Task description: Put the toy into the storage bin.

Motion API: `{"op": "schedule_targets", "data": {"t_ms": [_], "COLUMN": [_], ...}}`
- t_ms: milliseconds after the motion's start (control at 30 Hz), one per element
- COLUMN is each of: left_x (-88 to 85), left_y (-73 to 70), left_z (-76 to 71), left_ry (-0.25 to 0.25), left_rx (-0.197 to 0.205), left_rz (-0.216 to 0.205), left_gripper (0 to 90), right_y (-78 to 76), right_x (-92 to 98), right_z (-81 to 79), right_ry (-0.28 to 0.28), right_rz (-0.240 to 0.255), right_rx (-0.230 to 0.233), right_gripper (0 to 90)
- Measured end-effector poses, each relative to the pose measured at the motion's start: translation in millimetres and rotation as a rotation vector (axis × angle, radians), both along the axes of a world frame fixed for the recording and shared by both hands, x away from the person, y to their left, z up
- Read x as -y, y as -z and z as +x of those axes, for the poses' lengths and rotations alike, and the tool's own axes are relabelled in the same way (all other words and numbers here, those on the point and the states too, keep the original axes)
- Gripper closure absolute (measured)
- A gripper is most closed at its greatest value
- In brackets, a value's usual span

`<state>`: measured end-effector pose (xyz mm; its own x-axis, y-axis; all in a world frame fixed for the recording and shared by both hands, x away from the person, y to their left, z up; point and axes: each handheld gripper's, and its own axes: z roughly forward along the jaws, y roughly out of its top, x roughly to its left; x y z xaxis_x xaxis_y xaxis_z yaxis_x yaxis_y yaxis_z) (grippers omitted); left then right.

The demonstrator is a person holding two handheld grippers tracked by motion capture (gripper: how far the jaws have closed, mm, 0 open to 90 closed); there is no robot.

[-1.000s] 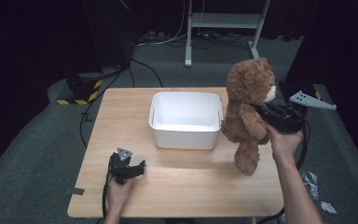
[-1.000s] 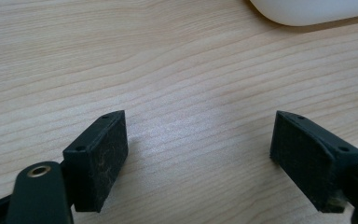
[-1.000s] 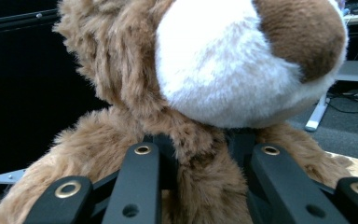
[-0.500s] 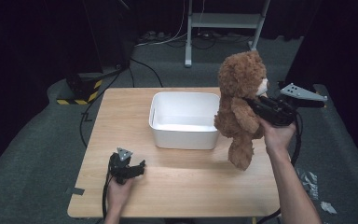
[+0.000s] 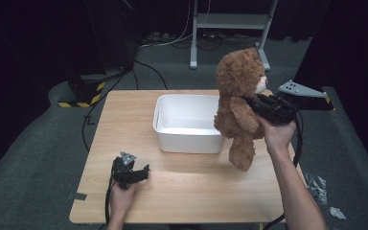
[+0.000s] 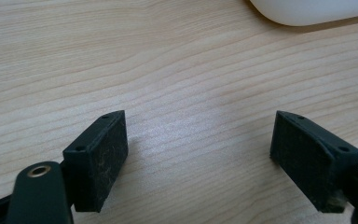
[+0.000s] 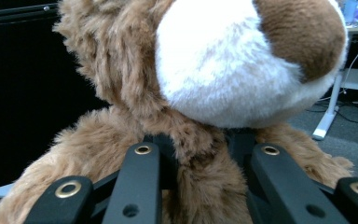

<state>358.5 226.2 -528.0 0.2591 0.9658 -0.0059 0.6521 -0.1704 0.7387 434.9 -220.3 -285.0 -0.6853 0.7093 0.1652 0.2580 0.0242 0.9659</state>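
The teddy bear [image 5: 239, 103] is gripped at the chest by the right gripper [image 5: 261, 106], whose jaw tips are buried in fur beside the white bin [image 5: 188, 139]. The bin's right end is hidden by the bear. The left gripper [image 5: 133, 172] is rested on the worktop [image 5: 191, 191] before the bin, jaws released.

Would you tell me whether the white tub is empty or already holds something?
Empty: the white tub shows a bare white floor; the teddy bear hangs outside.

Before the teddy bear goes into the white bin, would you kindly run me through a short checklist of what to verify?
1. Right gripper shut on the teddy bear at its chest: ok.
2. Bear lifted off the table, legs hanging free: ok.
3. White bin open, its visible inside holding nothing: ok.
4. Bear over the bin: not ok, mostly beside its right end.
5. Left gripper open, low over the table, away from the bin: ok.
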Motion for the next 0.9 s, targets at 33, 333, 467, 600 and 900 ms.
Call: {"op": "schedule_targets", "data": {"t_ms": [33, 333, 467, 600, 900], "left_x": [0.0, 0.0, -0.1, -0.1, 0.0], "left_y": [0.0, 0.0, 0.0, 0.0, 0.1], "left_z": [0.0, 0.0, 0.1, 0.1, 0.2], "left_ry": [0.000, 0.000, 0.001, 0.001, 0.000], "left_rx": [0.000, 0.000, 0.000, 0.000, 0.000], "left_rz": [0.000, 0.000, 0.000, -0.001, -0.002], "left_gripper": [18.7, 18.7, 18.7, 18.7, 18.7], "right_y": [-0.1, -2.8, -6.2, -8.5, -10.8], "right_x": [-2.0, -10.6, -16.0, -22.6, -37.1], "right_z": [1.3, 6.1, 7.9, 10.4, 17.7], "right_ry": [-0.002, 0.000, -0.006, -0.015, -0.028], "right_rz": [-0.003, -0.004, -0.011, -0.013, -0.023], "right_rx": [-0.003, 0.007, 0.006, 0.003, -0.003], "right_gripper": [72.4, 72.4, 72.5, 72.4, 72.3]}}
